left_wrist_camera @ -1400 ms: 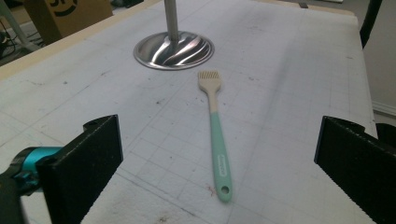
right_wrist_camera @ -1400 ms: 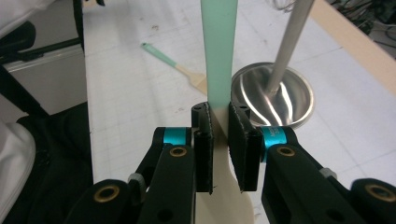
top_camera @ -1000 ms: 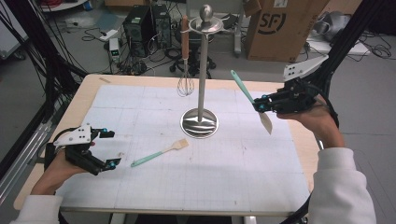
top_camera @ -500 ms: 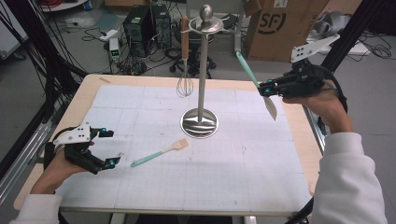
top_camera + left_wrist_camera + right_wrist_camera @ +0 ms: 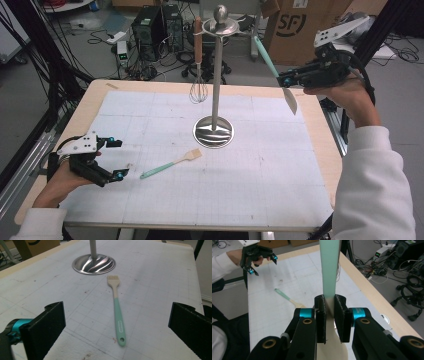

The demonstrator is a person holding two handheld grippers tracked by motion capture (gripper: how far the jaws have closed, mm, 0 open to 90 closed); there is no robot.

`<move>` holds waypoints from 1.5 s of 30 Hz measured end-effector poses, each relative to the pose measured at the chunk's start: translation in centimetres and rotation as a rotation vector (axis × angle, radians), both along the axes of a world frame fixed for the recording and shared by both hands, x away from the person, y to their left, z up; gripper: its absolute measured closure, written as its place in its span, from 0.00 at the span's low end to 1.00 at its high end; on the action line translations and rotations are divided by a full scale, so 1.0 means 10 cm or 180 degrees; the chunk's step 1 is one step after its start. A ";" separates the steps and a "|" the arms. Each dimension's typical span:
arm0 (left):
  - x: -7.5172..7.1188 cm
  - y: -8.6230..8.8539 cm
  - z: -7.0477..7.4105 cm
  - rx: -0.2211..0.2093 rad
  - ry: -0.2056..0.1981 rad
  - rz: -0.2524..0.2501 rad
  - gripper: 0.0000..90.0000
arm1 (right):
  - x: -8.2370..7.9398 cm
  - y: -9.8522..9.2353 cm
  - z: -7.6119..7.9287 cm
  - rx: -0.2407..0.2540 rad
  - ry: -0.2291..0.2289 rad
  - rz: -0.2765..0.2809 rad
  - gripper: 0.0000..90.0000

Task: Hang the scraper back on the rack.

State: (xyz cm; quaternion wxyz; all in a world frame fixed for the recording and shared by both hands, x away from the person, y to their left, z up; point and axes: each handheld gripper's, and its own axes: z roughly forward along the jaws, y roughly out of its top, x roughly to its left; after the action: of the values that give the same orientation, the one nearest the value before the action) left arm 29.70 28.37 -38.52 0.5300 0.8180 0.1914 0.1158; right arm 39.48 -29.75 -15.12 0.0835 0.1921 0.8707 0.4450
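Observation:
My right gripper (image 5: 283, 80) is shut on a spatula (image 5: 270, 63) with a teal handle and a cream blade, held in the air at the table's right. The handle slants up toward the top ring of a metal utensil stand (image 5: 216, 75). In the right gripper view the jaws (image 5: 329, 312) pinch the spatula (image 5: 329, 267) where handle meets blade. A whisk (image 5: 198, 90) hangs from the stand. A teal-handled brush (image 5: 170, 164) lies on the mat. My left gripper (image 5: 119, 158) rests open at the near left, and the brush (image 5: 117, 307) lies ahead between its jaws, untouched.
The stand's round base (image 5: 213, 132) sits mid-table on a white gridded mat (image 5: 280, 175). A cardboard box (image 5: 292, 25), computers and cables stand on the floor behind the table. Black frame posts flank both sides.
My right gripper has risen with the spatula and moved toward the stand's top. The handle tip is now close to the top ring. The left gripper and the brush have not moved.

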 end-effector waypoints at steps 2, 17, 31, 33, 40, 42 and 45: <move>0.00 0.00 0.00 -0.0004 -0.0005 0.0002 0.02 | 0.02 0.00 0.02 0.0016 -0.0009 -0.0016 0.89; 0.01 0.00 -0.01 0.0009 0.0019 -0.0019 0.02 | 0.17 0.12 0.05 -0.0016 -0.0005 -0.0006 0.89; 0.01 0.00 -0.01 0.0005 0.0025 0.0001 0.02 | 0.25 0.16 -0.01 -0.0014 0.0012 0.0018 0.89; 0.01 0.00 -0.01 0.0007 0.0026 0.0006 0.02 | 0.24 0.16 -0.01 -0.0023 0.0012 0.0021 0.89; 0.01 0.00 -0.01 -0.0006 0.0023 0.0003 0.02 | 0.29 0.23 -0.07 -0.0018 0.0047 0.0026 0.89; 0.01 0.00 -0.01 -0.0003 0.0023 0.0001 0.02 | 0.31 0.27 -0.09 -0.0010 0.0053 0.0037 0.89; 0.01 0.00 -0.01 -0.0002 0.0019 -0.0007 0.02 | 0.35 0.33 -0.12 -0.0018 0.0072 0.0051 0.90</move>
State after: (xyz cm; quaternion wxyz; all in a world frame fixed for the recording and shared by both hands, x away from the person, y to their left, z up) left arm 29.80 28.41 -38.58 0.5297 0.8184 0.1921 0.1127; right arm 42.97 -26.48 -16.33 0.0706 0.1898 0.8744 0.4410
